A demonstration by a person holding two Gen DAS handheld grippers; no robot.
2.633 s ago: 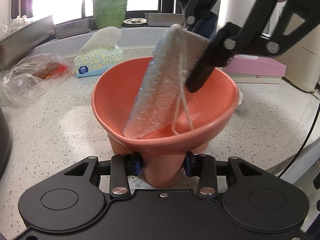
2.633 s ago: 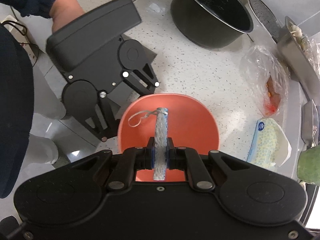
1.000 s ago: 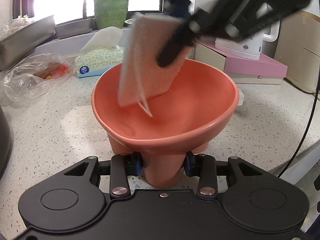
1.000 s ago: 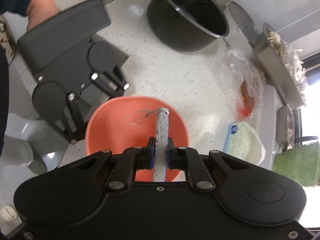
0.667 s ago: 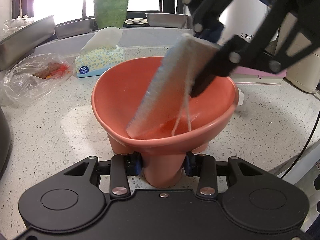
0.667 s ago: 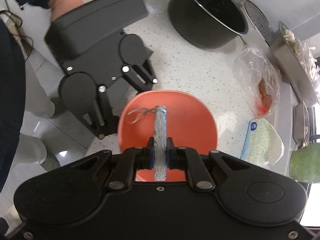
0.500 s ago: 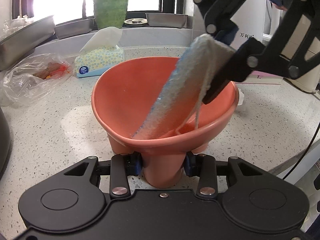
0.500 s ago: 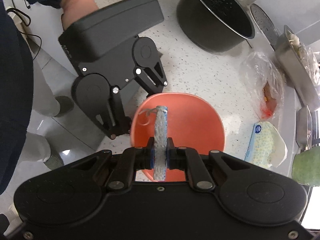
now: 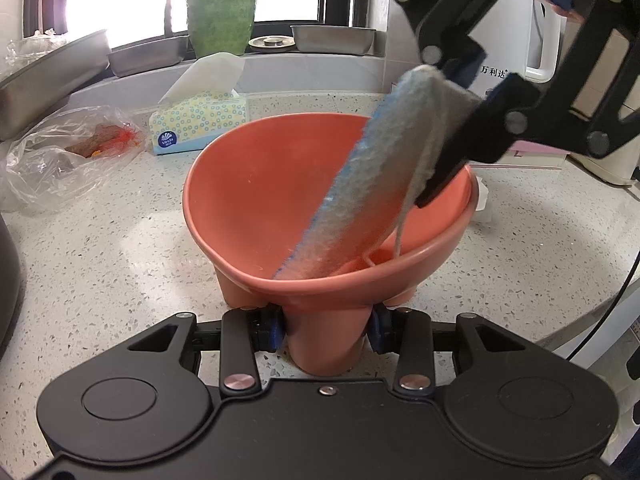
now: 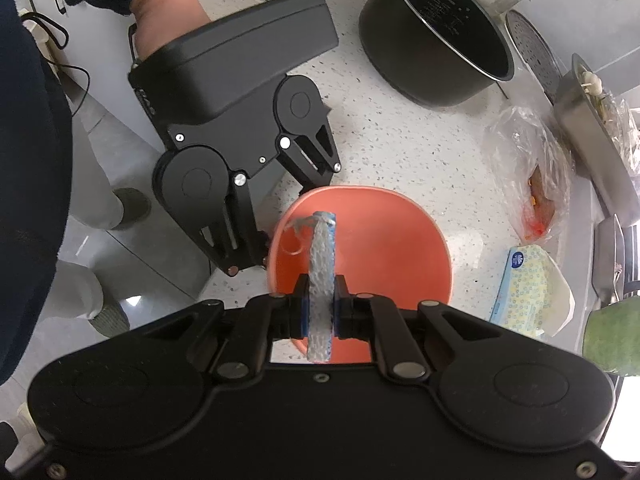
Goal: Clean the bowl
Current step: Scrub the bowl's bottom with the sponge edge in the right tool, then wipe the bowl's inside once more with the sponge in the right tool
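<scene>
A salmon-orange bowl (image 9: pixel 260 200) stands on stubby legs on the speckled counter. My left gripper (image 9: pixel 326 330) is shut on its near leg at the base. My right gripper (image 10: pixel 320 312) is shut on a flat white-and-blue sponge (image 9: pixel 372 184) with a loose string loop. The sponge reaches down into the bowl and its lower end rests against the near right inner wall. In the right wrist view the bowl (image 10: pixel 384 240) lies just below the sponge (image 10: pixel 320 280), with the left gripper (image 10: pixel 256 152) beside it.
A tissue box (image 9: pixel 198 120), a clear plastic bag with red scraps (image 9: pixel 60 156), metal trays (image 9: pixel 48 80) and a green vase (image 9: pixel 222 4) stand behind the bowl. A black pot (image 10: pixel 436 32) sits further along the counter. The counter edge runs at the right.
The sponge swept from the bowl's far left wall across to the near right wall, turning edge-on. The bowl and my left gripper stayed put.
</scene>
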